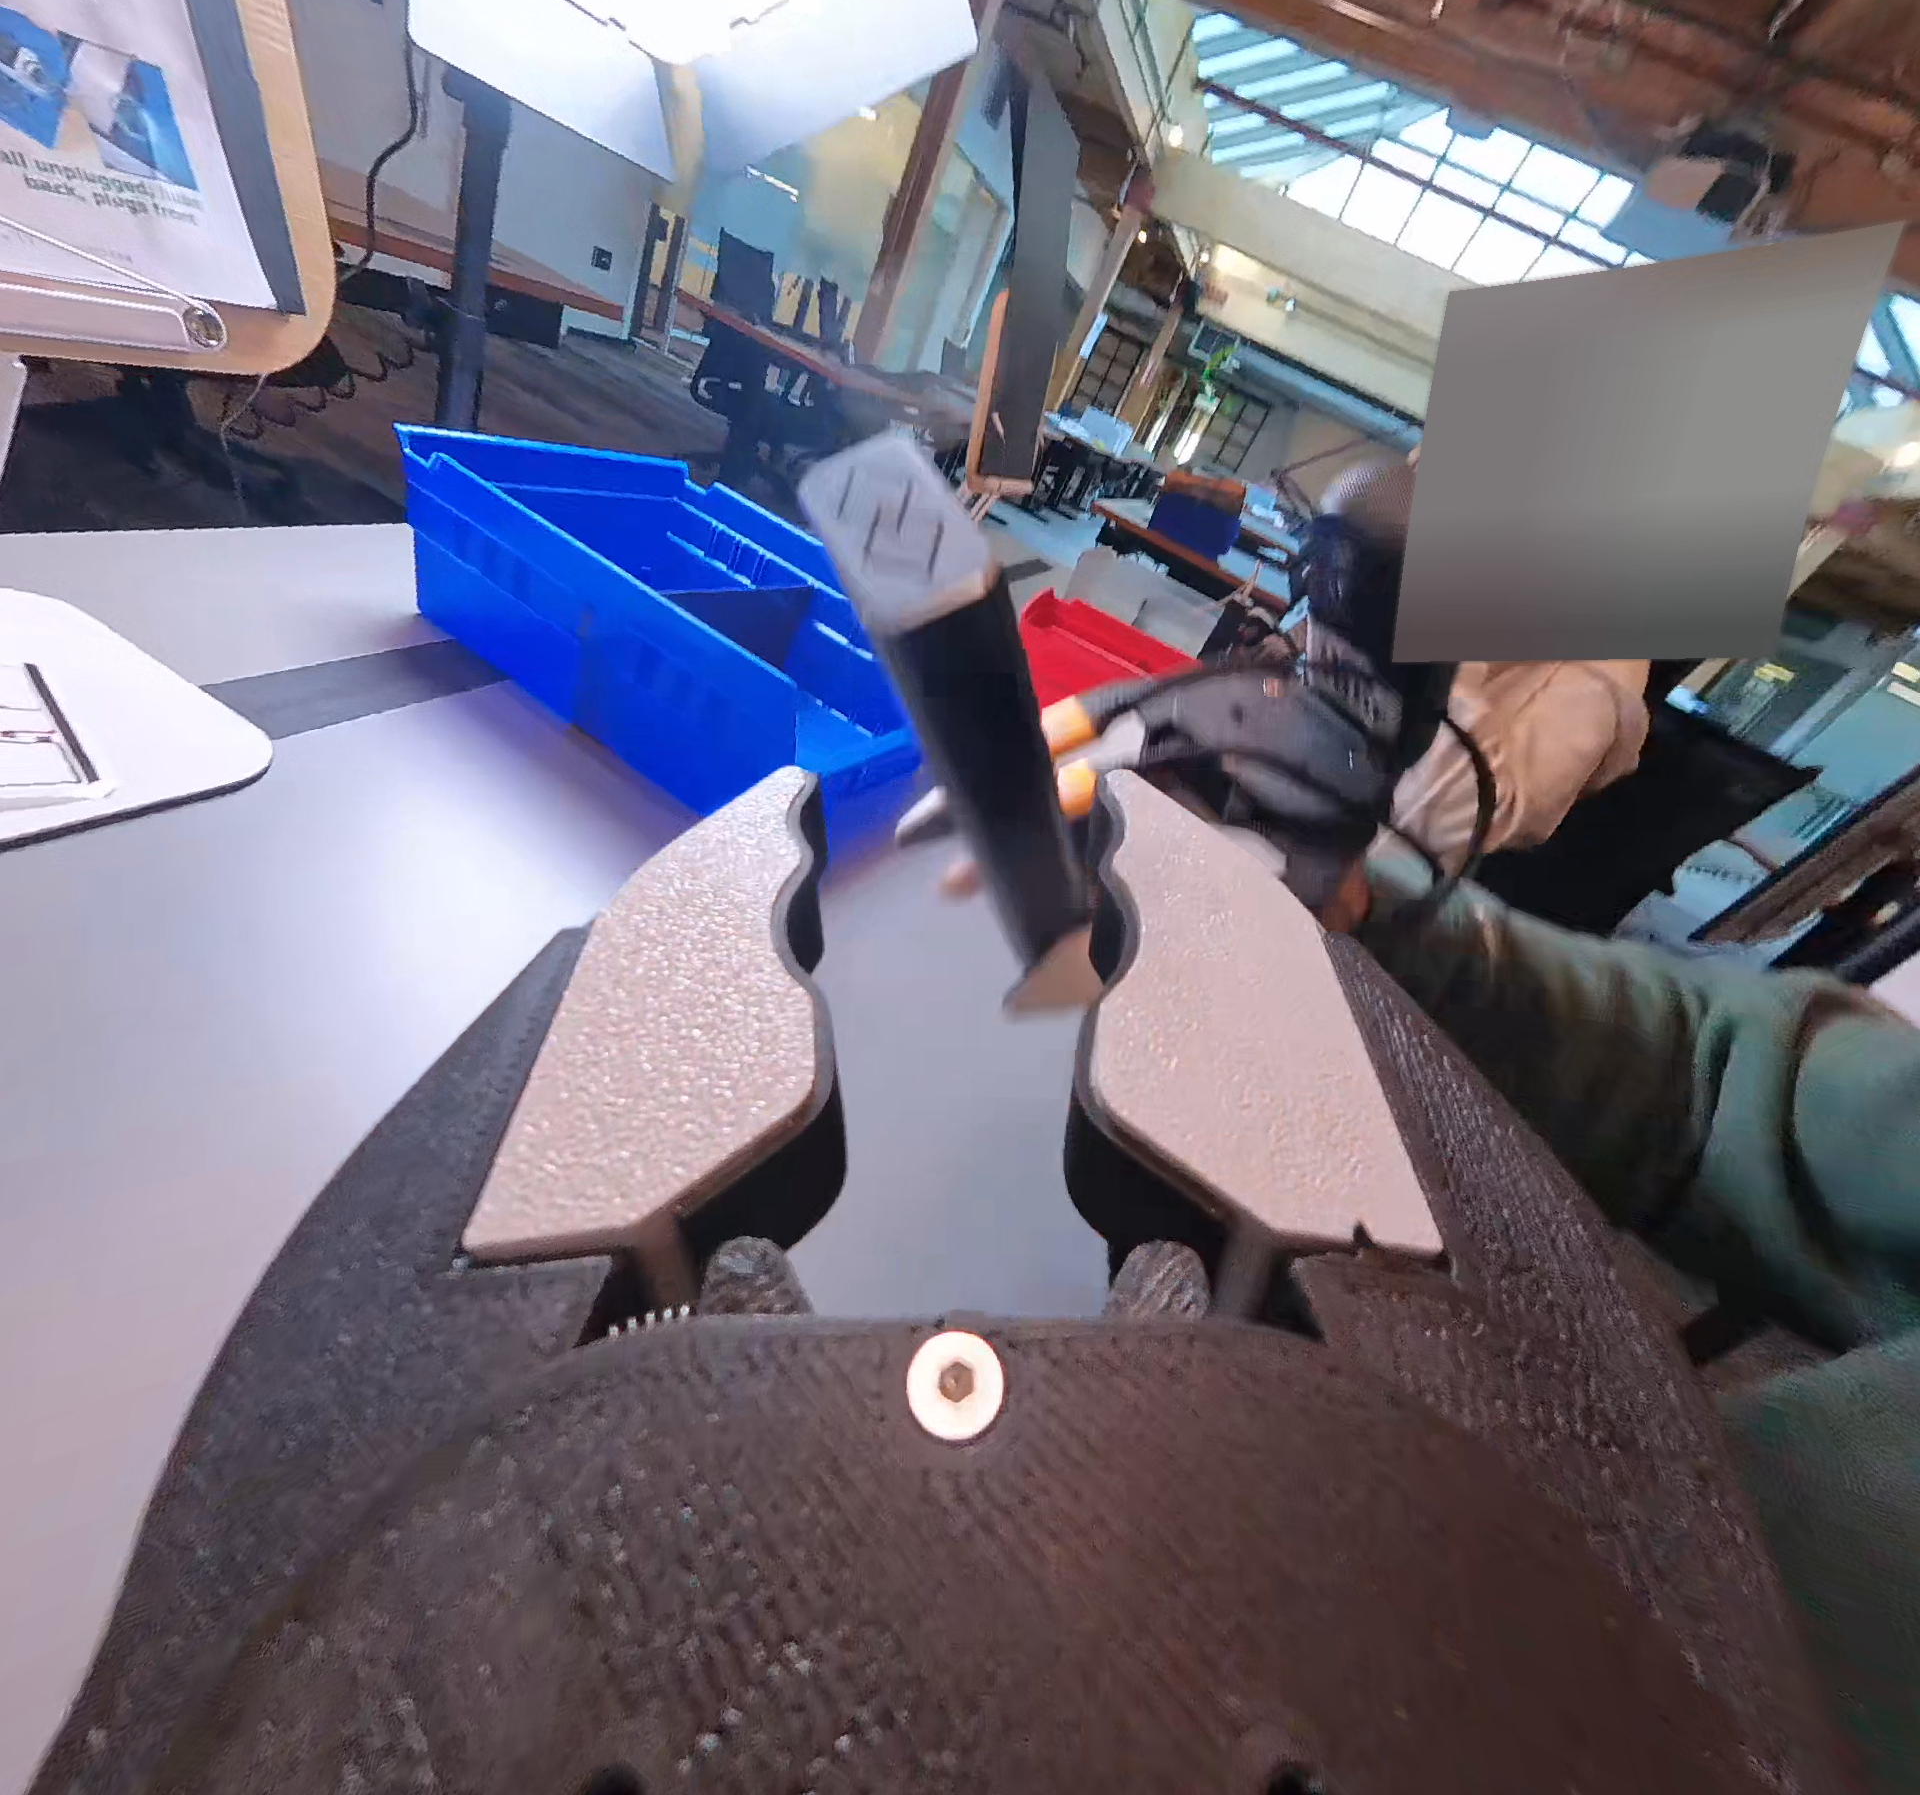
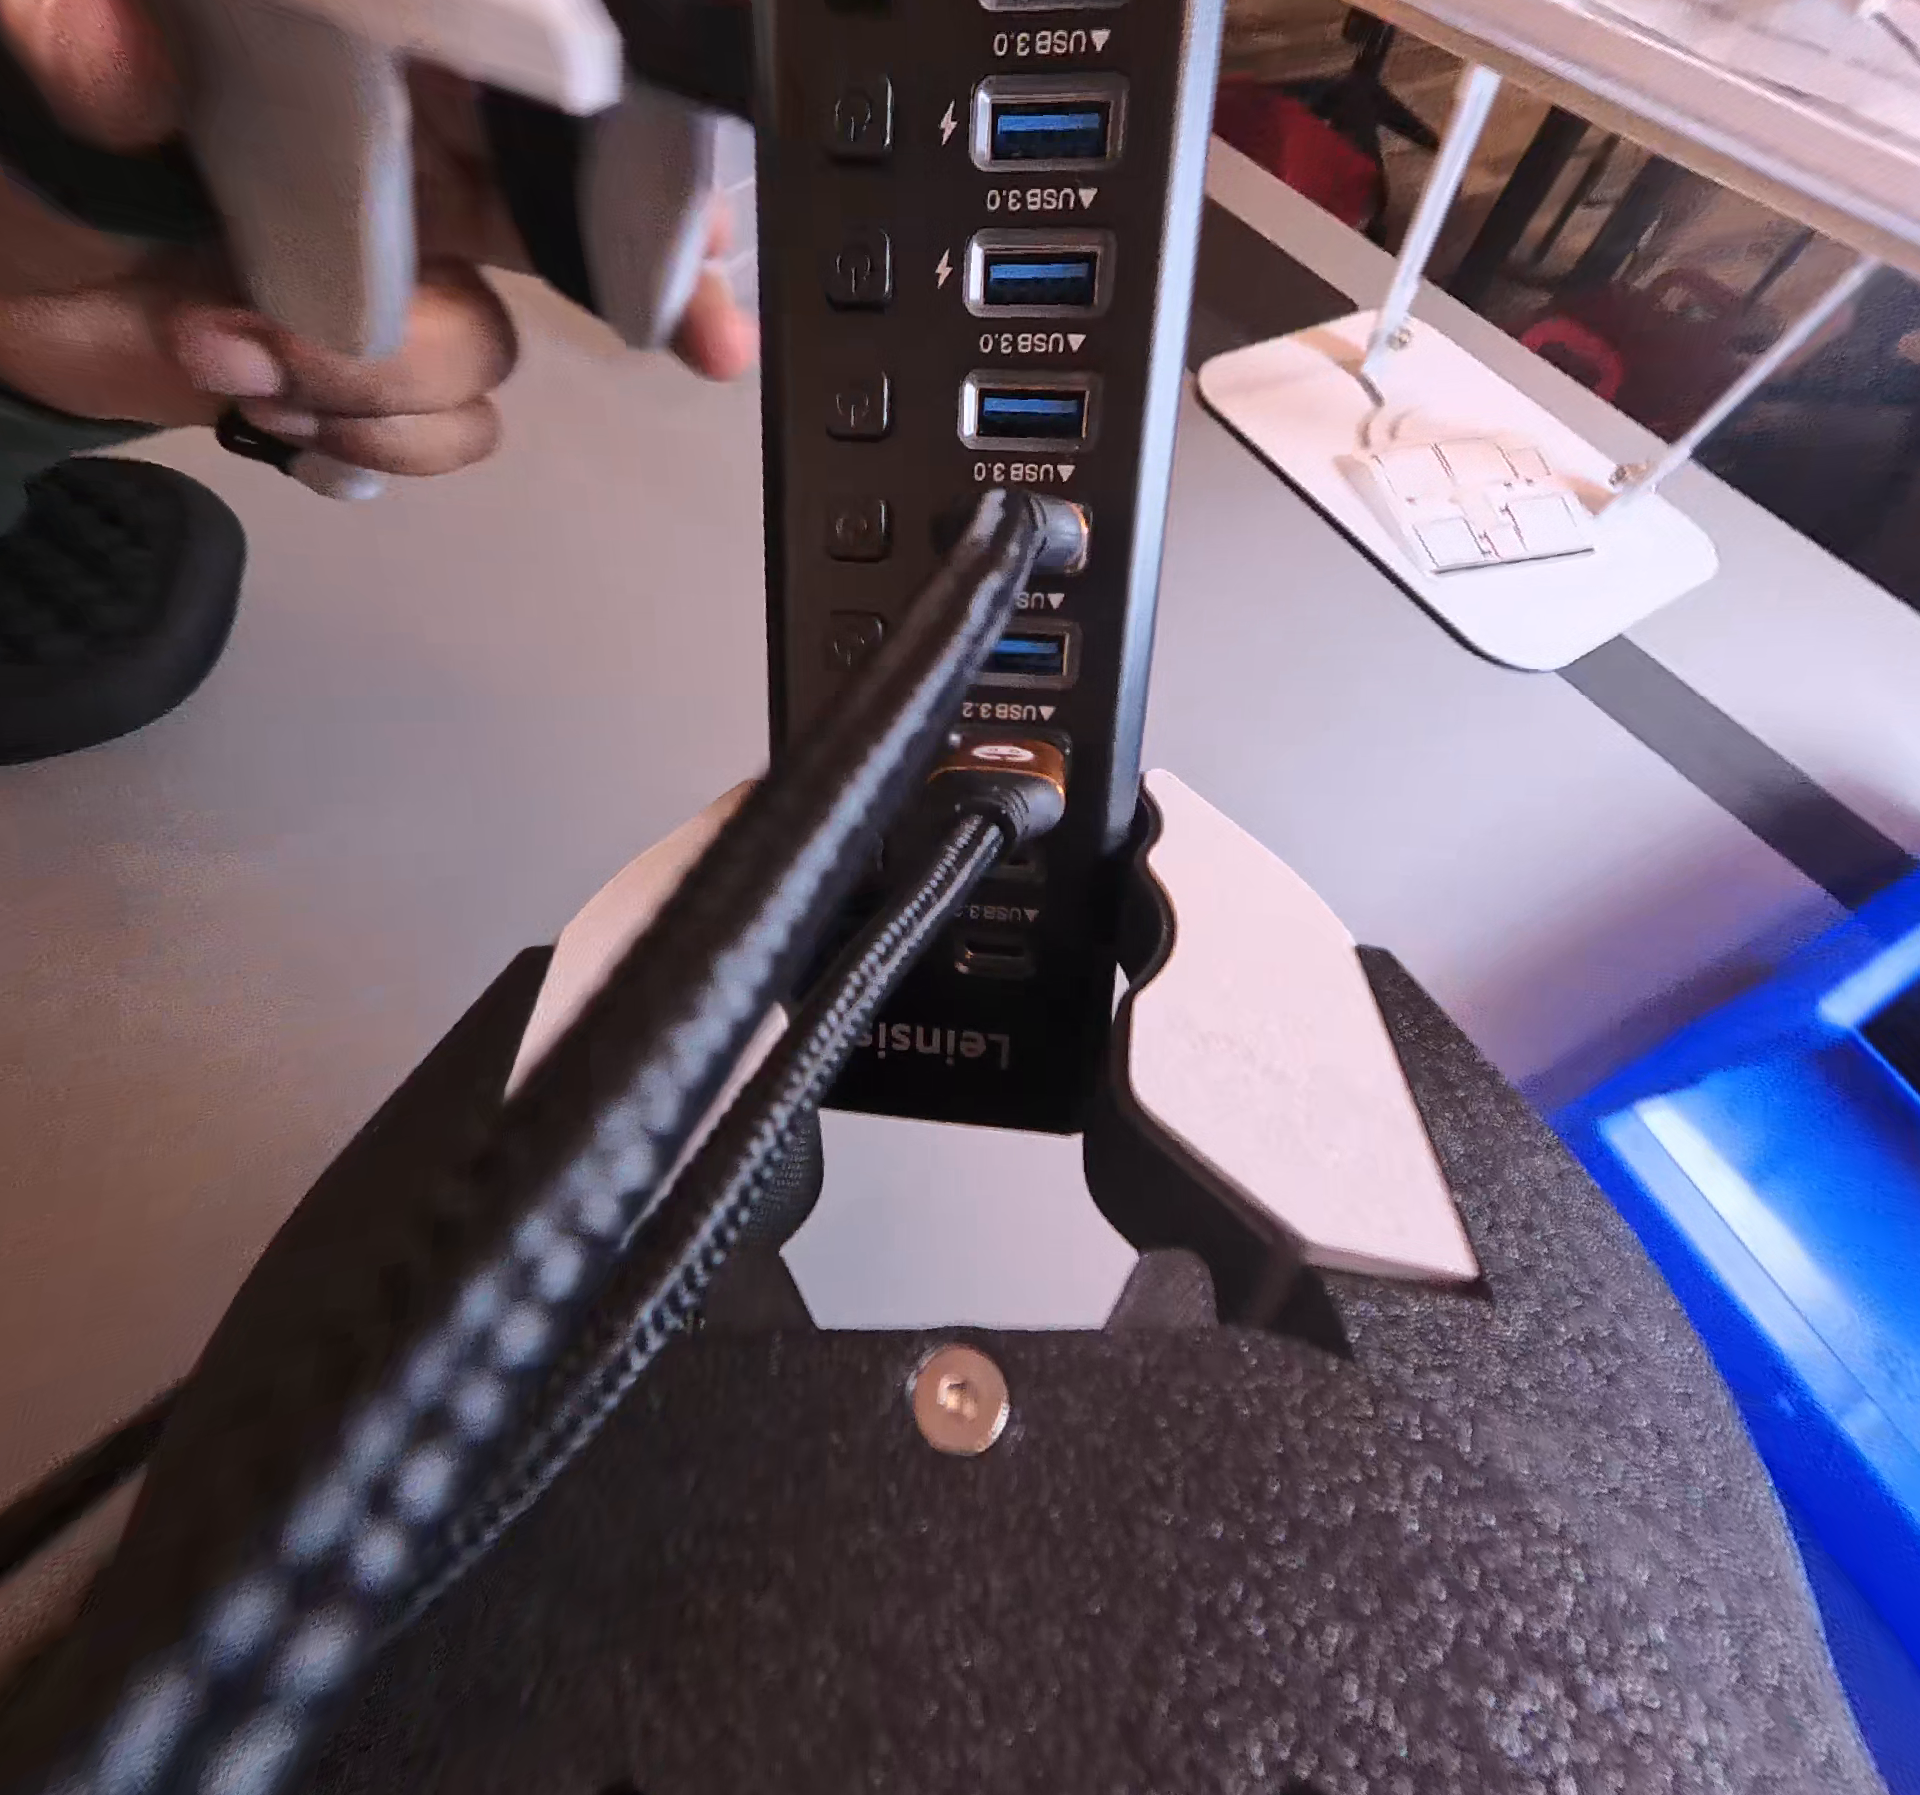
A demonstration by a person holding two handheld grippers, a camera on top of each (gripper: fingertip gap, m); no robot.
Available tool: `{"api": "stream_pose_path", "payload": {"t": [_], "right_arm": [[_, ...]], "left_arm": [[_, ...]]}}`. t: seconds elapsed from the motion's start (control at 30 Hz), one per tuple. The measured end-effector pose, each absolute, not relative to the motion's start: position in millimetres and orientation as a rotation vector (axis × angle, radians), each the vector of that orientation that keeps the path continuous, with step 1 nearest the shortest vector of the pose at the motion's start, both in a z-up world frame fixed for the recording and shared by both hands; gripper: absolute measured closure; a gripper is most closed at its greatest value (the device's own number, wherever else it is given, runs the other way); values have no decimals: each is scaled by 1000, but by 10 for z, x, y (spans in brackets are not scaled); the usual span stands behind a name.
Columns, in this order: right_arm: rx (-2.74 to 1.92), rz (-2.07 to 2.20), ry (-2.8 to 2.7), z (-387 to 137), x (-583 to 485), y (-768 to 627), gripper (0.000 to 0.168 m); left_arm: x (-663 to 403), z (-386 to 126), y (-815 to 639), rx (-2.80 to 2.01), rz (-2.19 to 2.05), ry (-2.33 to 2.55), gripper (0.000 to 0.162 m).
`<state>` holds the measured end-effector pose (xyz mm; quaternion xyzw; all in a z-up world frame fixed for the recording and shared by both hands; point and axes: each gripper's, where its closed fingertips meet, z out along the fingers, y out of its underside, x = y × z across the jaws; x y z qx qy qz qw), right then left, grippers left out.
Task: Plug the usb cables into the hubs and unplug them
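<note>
A long black USB hub [image 2: 1039, 311] with a row of blue ports stands upright between my right gripper's [image 2: 940, 810] fingers, which are shut on its lower end. Two braided black cables are plugged into it: a thick one with a grey plug [image 2: 1044, 530] and a thinner one with an orange-collared plug [image 2: 1003, 779]. Both cables run back over my right gripper. In the left wrist view the hub [image 1: 956, 706] shows from behind, tilted, close to the right finger of my left gripper [image 1: 961, 810]. My left gripper is open and empty; it also shows in the right wrist view [image 2: 343, 166], held by a hand.
A blue bin [image 1: 644, 602] and a red bin [image 1: 1091, 633] sit at the far side of the grey table [image 1: 260, 1018]. A white stand base [image 2: 1455, 498] carries an instruction sheet [image 1: 104, 83]. A black tape strip [image 1: 343, 685] crosses the table. A green sleeve [image 1: 1610, 1070] is at the right. The grippers' ends are close to 10 centimetres from one another.
</note>
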<state>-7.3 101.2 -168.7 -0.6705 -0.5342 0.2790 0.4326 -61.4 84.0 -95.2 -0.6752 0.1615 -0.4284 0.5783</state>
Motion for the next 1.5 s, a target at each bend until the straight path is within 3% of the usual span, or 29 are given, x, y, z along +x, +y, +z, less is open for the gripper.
{"api": "stream_pose_path", "payload": {"t": [0.4, 0.7, 1.2, 1.3, 1.5], "right_arm": [[-1942, 123, -1309, -1057, 1398, 3114, 105], [-2165, -318, -1603, -1641, 1879, 4348, 106], [-2385, -283, -2056, -2562, 1733, 4746, 107], [-2335, -420, -1980, -2443, 1793, 4938, 95], [-2171, -494, -1618, -1563, 1943, 5239, 108]], "left_arm": [[-727, -1725, 489, -1685, -934, 531, 121], [-960, -1899, 686, -1688, -658, 563, 130], [-1031, -2184, 818, -1766, -639, 566, 136], [-1016, -2204, 822, -1775, -647, 569, 136], [-958, -2194, 777, -1769, -658, 594, 136]]}}
